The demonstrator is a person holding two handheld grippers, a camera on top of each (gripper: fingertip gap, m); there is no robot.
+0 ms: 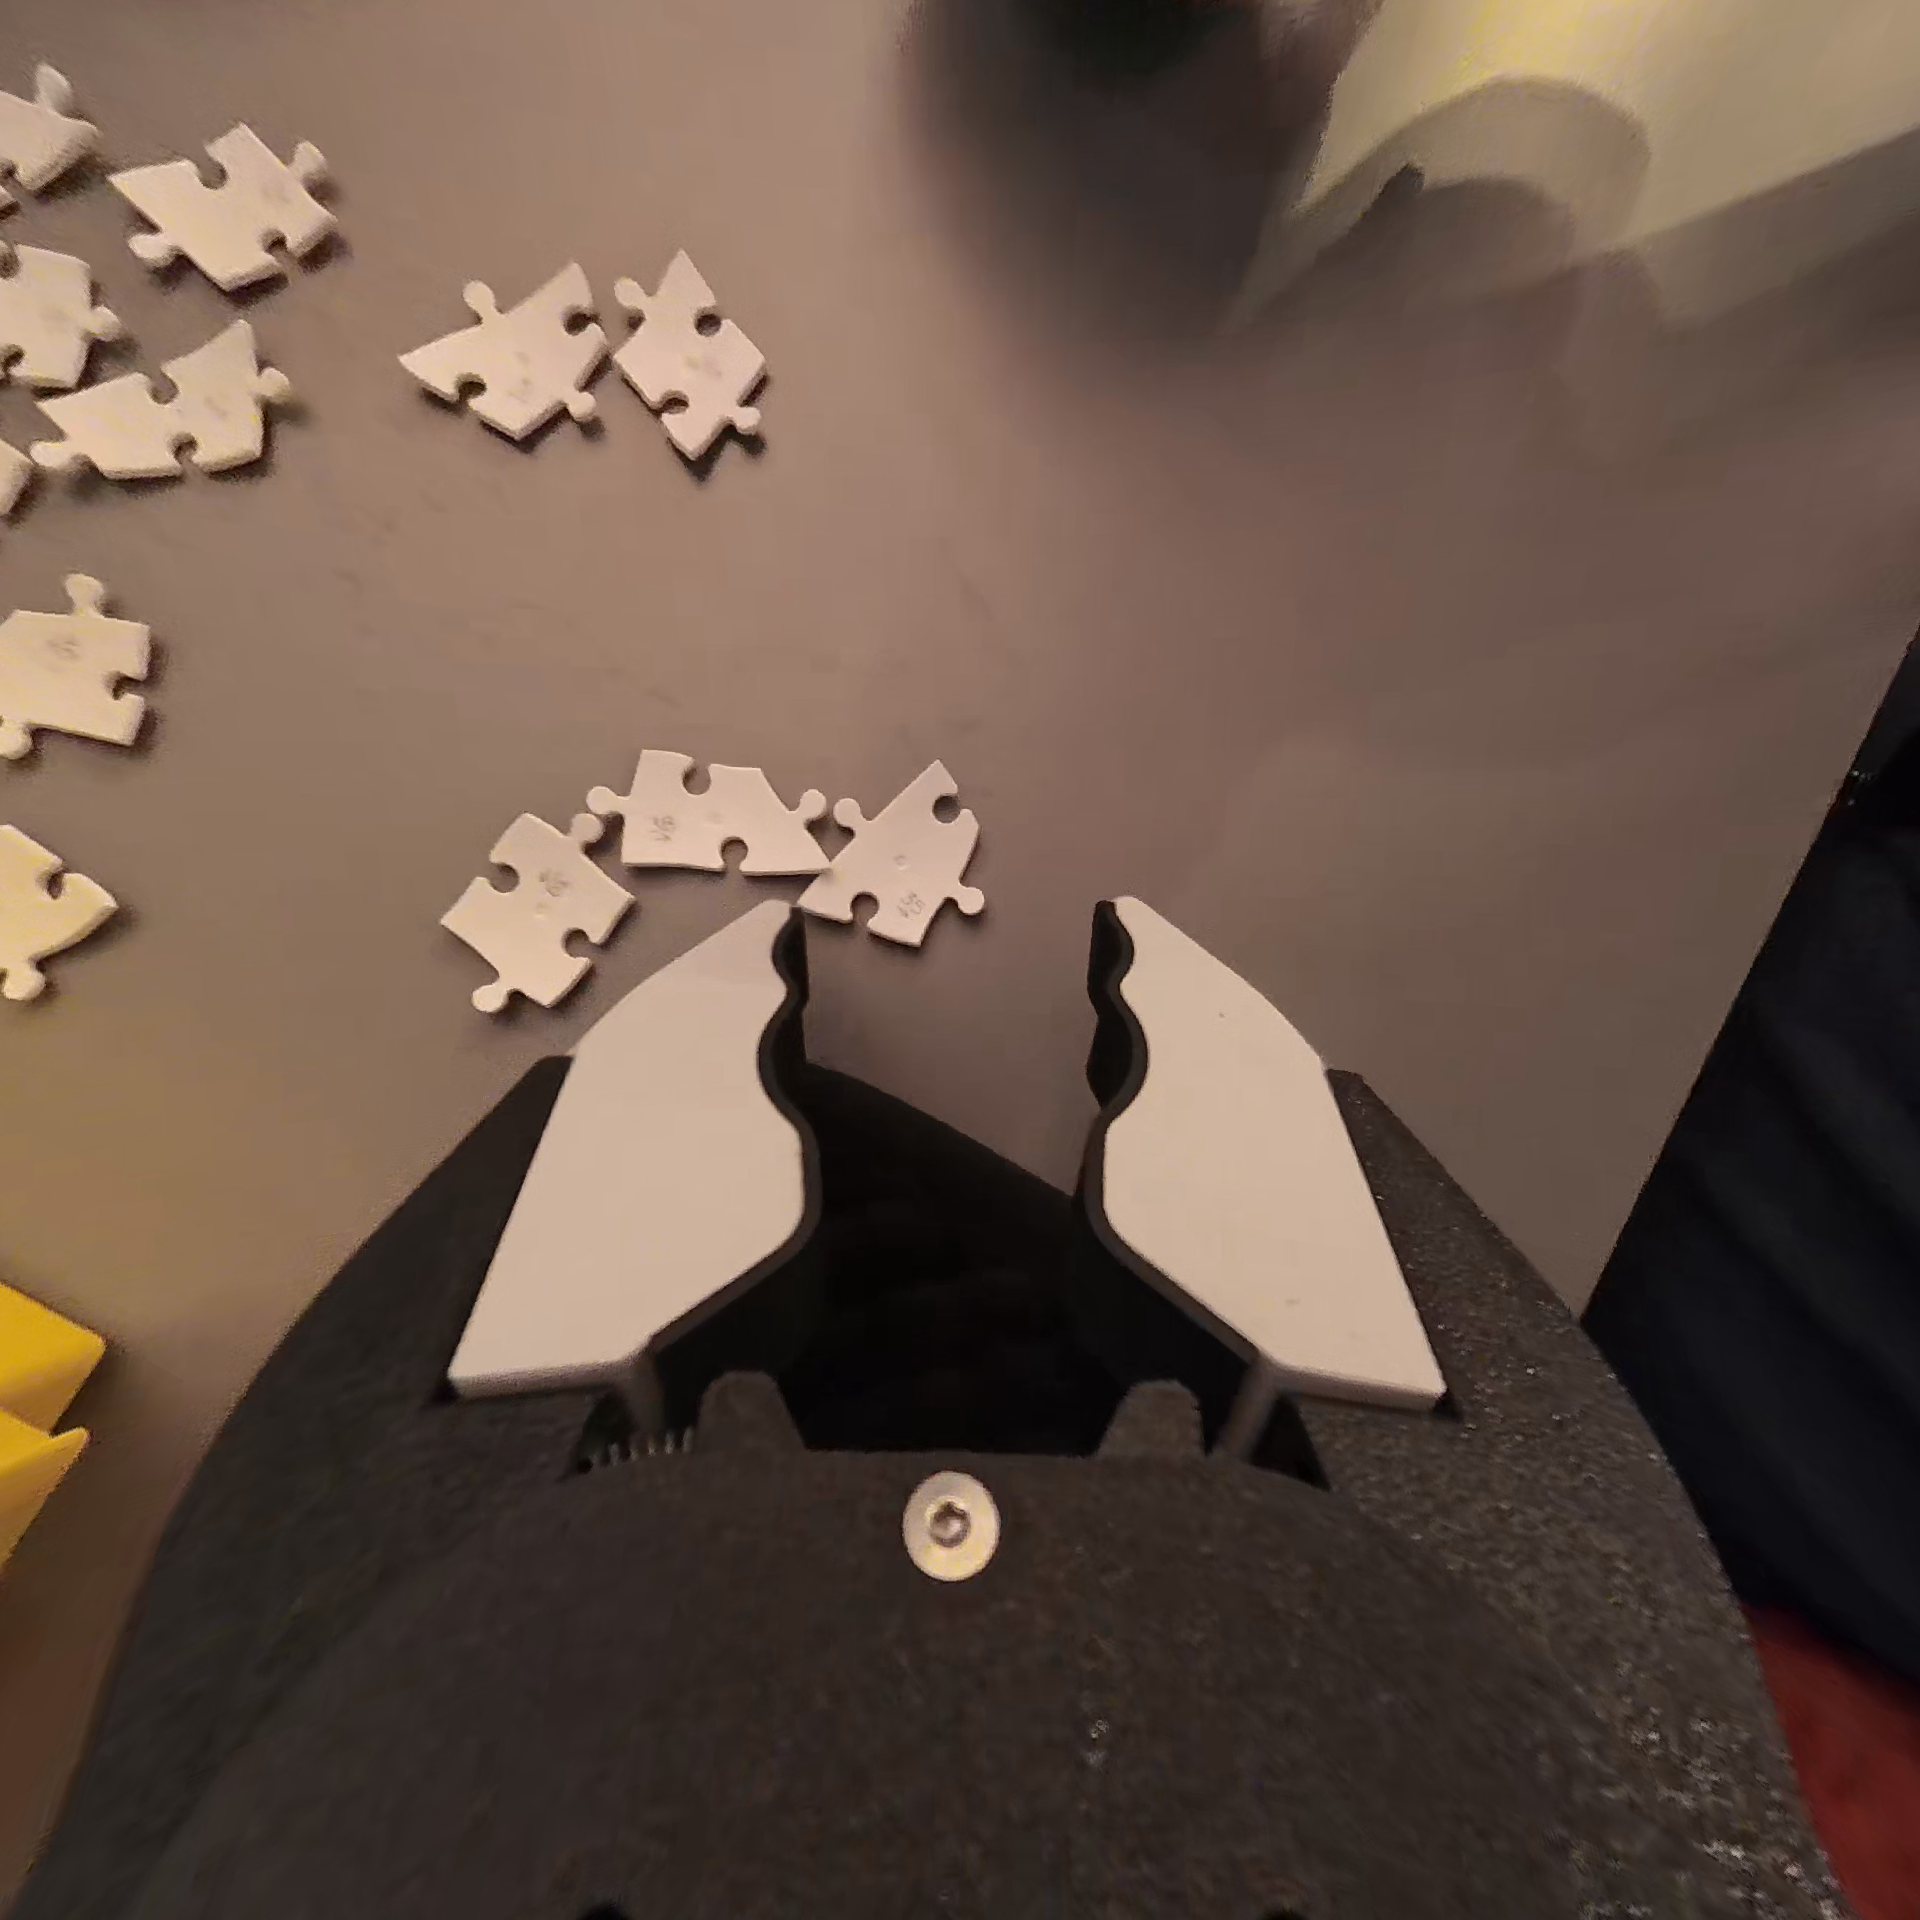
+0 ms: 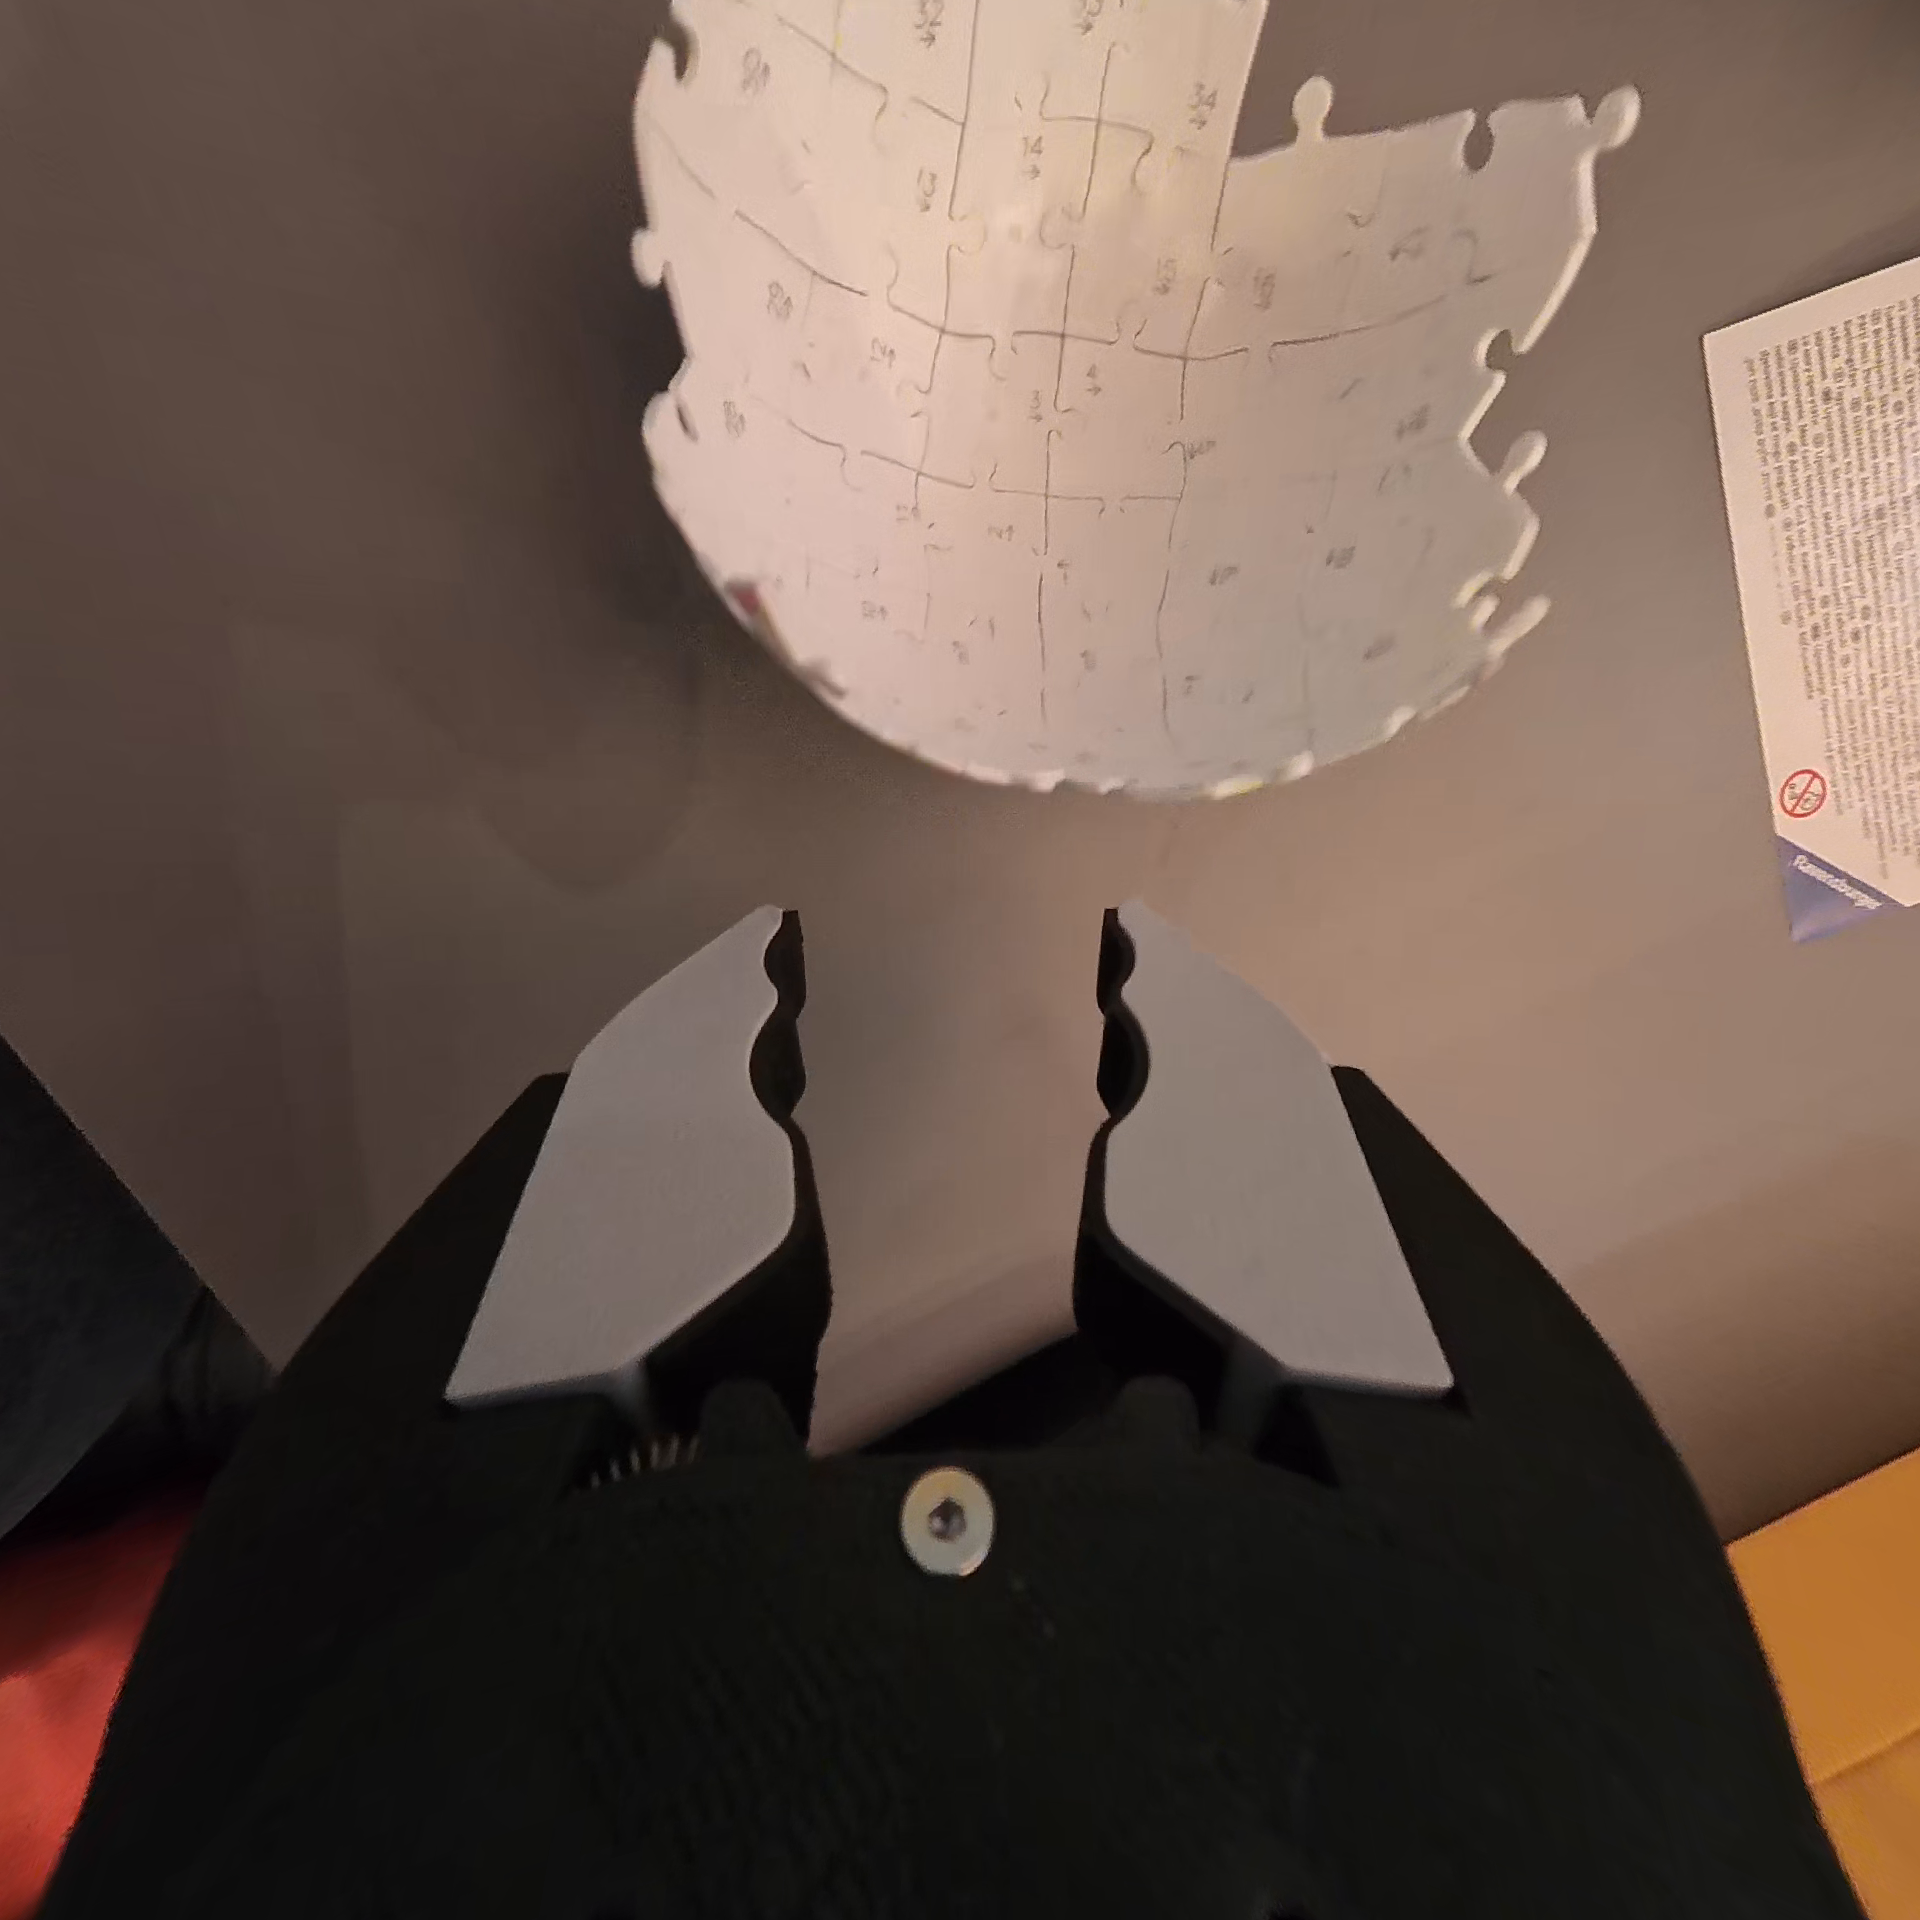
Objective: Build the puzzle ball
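Observation:
In the right wrist view a part-built puzzle ball [image 2: 1081, 436], a curved white shell of joined pieces seen from its inner side, lies on the grey table ahead of my right gripper [image 2: 951, 914]. That gripper is open and empty, a short way in front of the shell's near rim. In the left wrist view my left gripper [image 1: 945, 909] is open and empty just above the table. Three loose white pieces lie right before it: one [image 1: 899, 857] by the left fingertip, one [image 1: 717, 816] behind it, one [image 1: 540, 909] further left. A blurred white shape [image 1: 1455, 197] shows far right.
Several more loose white pieces [image 1: 229, 208] lie scattered over the left of the grey table [image 1: 1247, 623], two of them [image 1: 592, 353] in the middle. A yellow object [image 1: 42, 1392] is at the lower left. A printed leaflet [image 2: 1829, 582] lies at the right of the shell. A dark object [image 1: 1787, 1247] stands at the right.

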